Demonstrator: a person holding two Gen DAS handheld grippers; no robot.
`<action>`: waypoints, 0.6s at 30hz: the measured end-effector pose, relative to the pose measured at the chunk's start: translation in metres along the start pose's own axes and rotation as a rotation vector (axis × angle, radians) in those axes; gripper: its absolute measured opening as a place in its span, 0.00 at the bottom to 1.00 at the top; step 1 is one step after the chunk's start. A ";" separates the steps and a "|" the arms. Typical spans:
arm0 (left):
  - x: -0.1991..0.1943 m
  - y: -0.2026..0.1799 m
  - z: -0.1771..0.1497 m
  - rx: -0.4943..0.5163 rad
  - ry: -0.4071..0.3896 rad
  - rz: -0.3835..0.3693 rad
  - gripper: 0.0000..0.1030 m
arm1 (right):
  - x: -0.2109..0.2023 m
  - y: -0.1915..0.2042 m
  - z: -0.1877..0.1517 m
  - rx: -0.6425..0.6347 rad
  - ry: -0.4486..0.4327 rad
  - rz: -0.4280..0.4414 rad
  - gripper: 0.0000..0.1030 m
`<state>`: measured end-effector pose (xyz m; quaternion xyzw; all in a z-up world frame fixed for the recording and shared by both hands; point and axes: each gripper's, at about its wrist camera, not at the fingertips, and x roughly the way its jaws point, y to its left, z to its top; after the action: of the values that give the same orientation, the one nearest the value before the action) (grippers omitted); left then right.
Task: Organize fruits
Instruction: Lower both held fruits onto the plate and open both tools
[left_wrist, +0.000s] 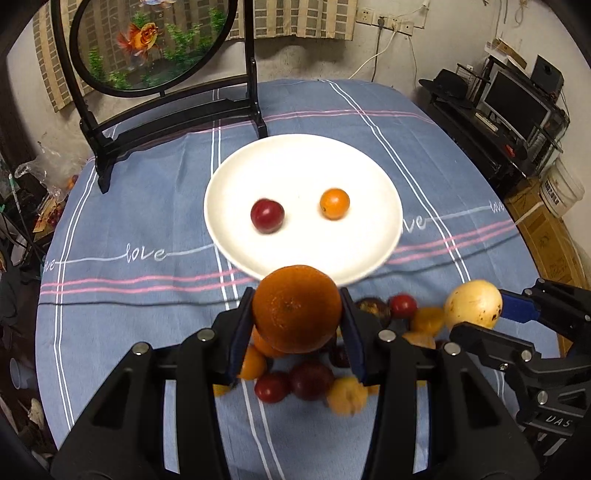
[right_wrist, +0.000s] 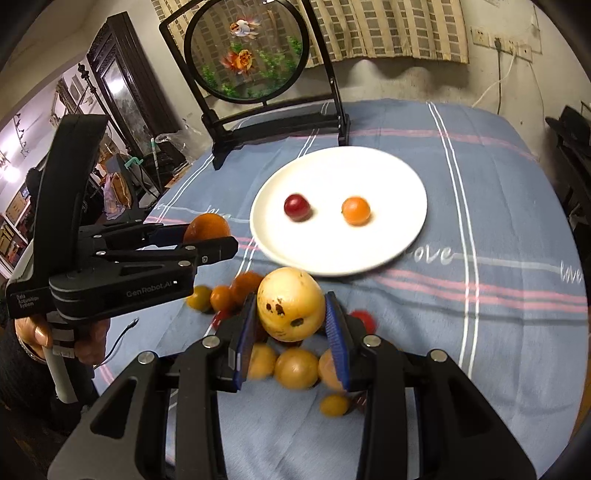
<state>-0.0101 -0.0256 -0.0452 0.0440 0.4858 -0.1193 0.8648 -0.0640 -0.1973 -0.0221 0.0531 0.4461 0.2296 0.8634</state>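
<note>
My left gripper is shut on a large orange and holds it above the fruit pile, just short of the white plate. The plate holds a red plum and a small orange fruit. My right gripper is shut on a spotted yellow fruit, also lifted over the pile. The pile of small red, orange and yellow fruits lies on the cloth under both grippers. The left gripper with its orange shows at the left of the right wrist view.
A black-framed round goldfish screen stands behind the plate at the table's back left. The table wears a blue striped cloth. Shelves, a monitor and a bucket stand beyond the right edge.
</note>
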 end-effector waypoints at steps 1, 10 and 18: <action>0.001 0.003 0.007 -0.010 -0.005 -0.002 0.44 | -0.001 -0.001 0.007 -0.006 -0.013 -0.001 0.35; 0.048 0.021 0.082 -0.045 -0.026 0.006 0.44 | 0.051 -0.036 0.076 0.012 -0.036 -0.070 0.35; 0.115 0.018 0.098 -0.029 0.074 0.040 0.44 | 0.119 -0.073 0.097 0.079 0.058 -0.115 0.35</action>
<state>0.1335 -0.0457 -0.0922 0.0457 0.5183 -0.0931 0.8489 0.0983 -0.1983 -0.0748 0.0548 0.4820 0.1633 0.8591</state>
